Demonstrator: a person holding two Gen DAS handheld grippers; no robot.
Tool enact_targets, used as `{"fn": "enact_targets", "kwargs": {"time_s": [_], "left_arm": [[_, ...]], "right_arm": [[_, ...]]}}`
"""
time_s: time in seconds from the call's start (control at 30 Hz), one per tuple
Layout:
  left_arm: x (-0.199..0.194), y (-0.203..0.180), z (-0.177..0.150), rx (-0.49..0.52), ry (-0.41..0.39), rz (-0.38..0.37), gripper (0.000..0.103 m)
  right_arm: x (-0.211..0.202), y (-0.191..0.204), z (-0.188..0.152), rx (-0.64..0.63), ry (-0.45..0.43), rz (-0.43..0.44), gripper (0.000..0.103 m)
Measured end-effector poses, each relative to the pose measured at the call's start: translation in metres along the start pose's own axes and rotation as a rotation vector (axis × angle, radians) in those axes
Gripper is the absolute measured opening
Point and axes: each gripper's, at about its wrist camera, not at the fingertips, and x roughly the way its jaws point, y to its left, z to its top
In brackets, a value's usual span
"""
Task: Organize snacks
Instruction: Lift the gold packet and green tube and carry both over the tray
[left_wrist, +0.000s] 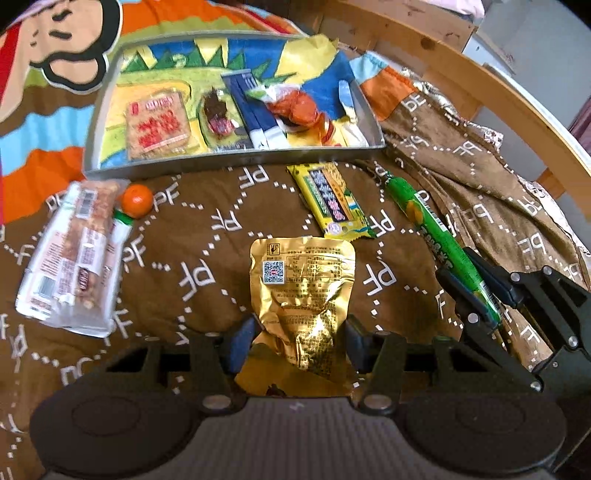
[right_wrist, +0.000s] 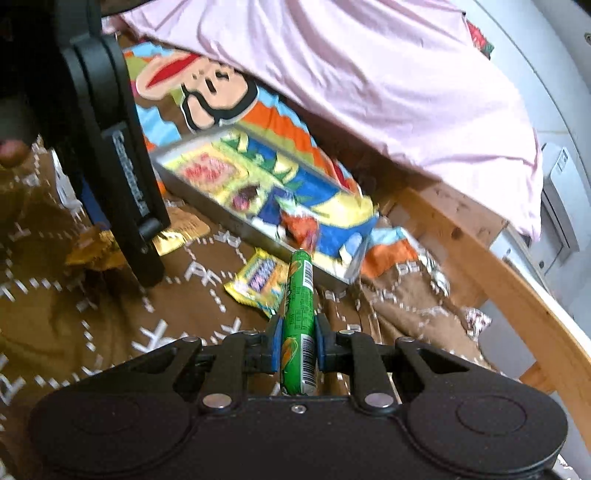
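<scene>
Both claws hold snacks: the left claw (left_wrist: 299, 332) pinches a crinkly gold foil pouch (left_wrist: 303, 291) whose bottom hides behind it, and the right claw (right_wrist: 297, 345) is shut tight on a long green stick pack (right_wrist: 300, 314), near the blurry grey metal tray (right_wrist: 207, 201) on the brown blanket (left_wrist: 192, 280)

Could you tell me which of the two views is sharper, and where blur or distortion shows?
Left wrist view: mostly sharp, the print on the gold foil pouch is crisp; fisheye bends the wooden bed rail. Right wrist view: motion-smeared across the metal tray and yellow snack packet, while the green sausage stick in the right claw stays sharp.
</scene>
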Motion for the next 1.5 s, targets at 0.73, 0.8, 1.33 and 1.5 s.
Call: {"fn": "enact_targets", "kwargs": {"time_s": [0.73, 0.8, 1.33, 1.5], "left_arm": [[-0.004, 0.027, 0.139, -0.005, -0.316, 0.092, 0.056], [0.009, 0.031, 0.153, -0.010, -0.335, 0.094, 0.056], [0.112, 0.036, 0.178, -0.048, -0.348, 0.078, 0.056], [0.121, 0.034, 0.173, -0.027, -0.348, 0.085, 0.056]], "right_arm": [[0.105, -0.059, 0.085, 0.093, -0.173, -0.043, 0.019], [0.124, -0.064, 0.084, 0.103, -0.163, -0.048, 0.019], [0.224, -0.067, 0.065, 0.140, -0.043, -0.044, 0.019], [0.232, -0.067, 0.056, 0.162, -0.020, -0.039, 0.019]]}}
